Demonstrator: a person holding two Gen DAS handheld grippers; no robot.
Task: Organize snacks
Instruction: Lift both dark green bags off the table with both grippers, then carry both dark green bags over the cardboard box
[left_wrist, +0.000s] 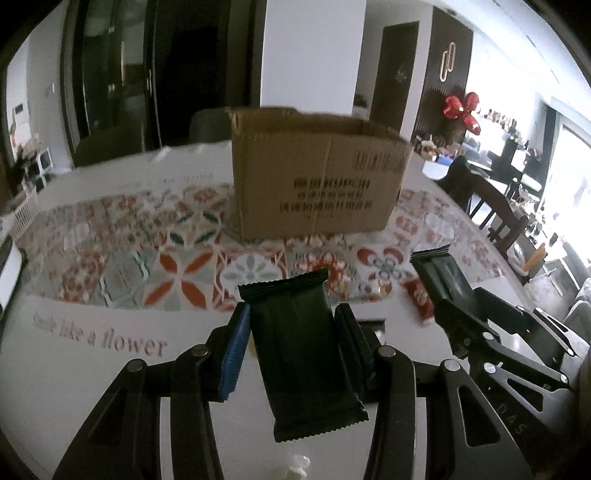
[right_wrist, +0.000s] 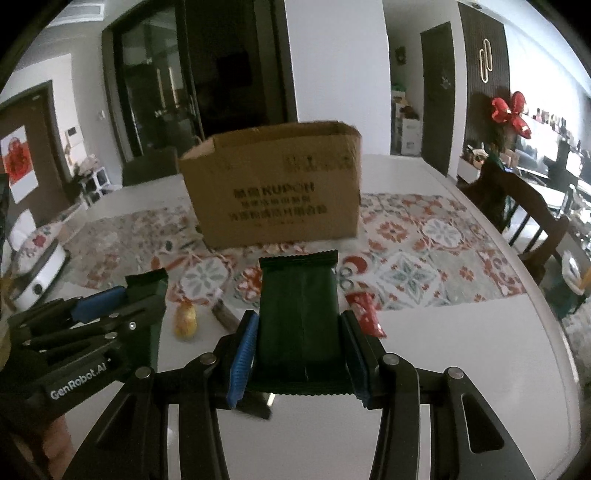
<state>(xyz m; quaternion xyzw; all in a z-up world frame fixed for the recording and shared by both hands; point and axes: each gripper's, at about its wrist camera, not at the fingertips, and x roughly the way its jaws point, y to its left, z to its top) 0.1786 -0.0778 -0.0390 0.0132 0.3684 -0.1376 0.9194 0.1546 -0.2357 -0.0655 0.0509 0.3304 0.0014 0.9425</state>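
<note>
My left gripper (left_wrist: 291, 314) is shut on a dark green snack packet (left_wrist: 299, 343), held above the table. My right gripper (right_wrist: 297, 321) is shut on a second dark green snack packet (right_wrist: 298, 317). Each gripper shows in the other's view: the right one (left_wrist: 447, 288) at the right with its packet (left_wrist: 439, 269), the left one (right_wrist: 122, 295) at the left. An open brown cardboard box (left_wrist: 317, 177) stands ahead on the patterned runner; it also shows in the right wrist view (right_wrist: 273, 192). A red snack packet (right_wrist: 365, 314) and a yellow snack (right_wrist: 185, 317) lie on the table.
The white table (right_wrist: 461, 350) carries a floral runner (left_wrist: 147, 251). A small brown item (right_wrist: 225, 315) lies by the yellow snack. A white appliance (right_wrist: 40, 273) sits at the left edge. Dark wooden chairs (right_wrist: 524, 214) stand at the right.
</note>
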